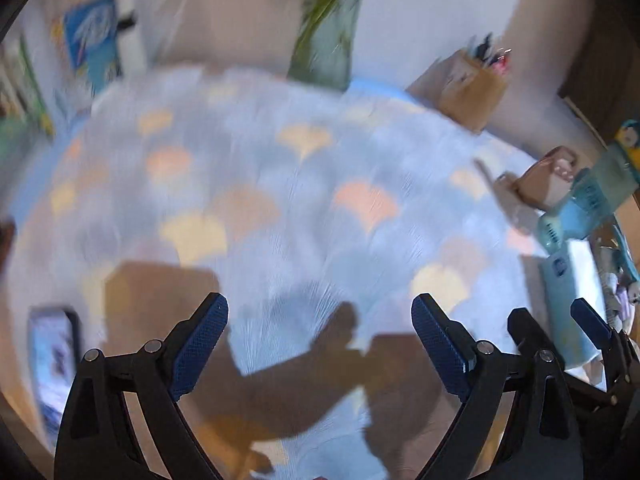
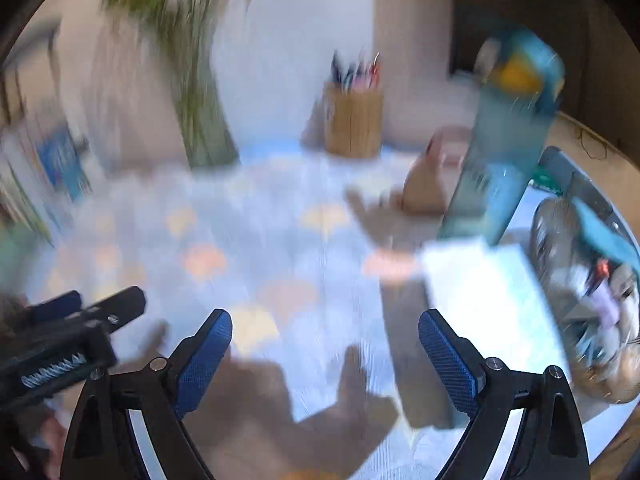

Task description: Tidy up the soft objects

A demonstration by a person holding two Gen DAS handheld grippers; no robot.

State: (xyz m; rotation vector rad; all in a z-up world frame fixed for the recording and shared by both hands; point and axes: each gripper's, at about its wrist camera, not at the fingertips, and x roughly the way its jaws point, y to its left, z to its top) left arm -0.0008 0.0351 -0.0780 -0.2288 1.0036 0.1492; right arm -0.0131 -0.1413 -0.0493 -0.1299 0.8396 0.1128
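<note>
From the left wrist, the left claw (image 1: pixel 320 344) hangs spread wide and empty above the counter (image 1: pixel 280 184), whose pale cloth carries orange and yellow fan shapes, all blurred. The right claw (image 1: pixel 560 328) sits just beside it. From the right wrist, the right claw (image 2: pixel 325 346) is likewise spread and empty; soft toys (image 2: pixel 600 296) lie heaped in a basket (image 2: pixel 560 168) at the far right, beside a blue-and-yellow plush (image 2: pixel 516 120) standing upright.

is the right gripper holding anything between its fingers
No, the right gripper is open, with only the patterned tablecloth visible between its blue fingers.
</note>
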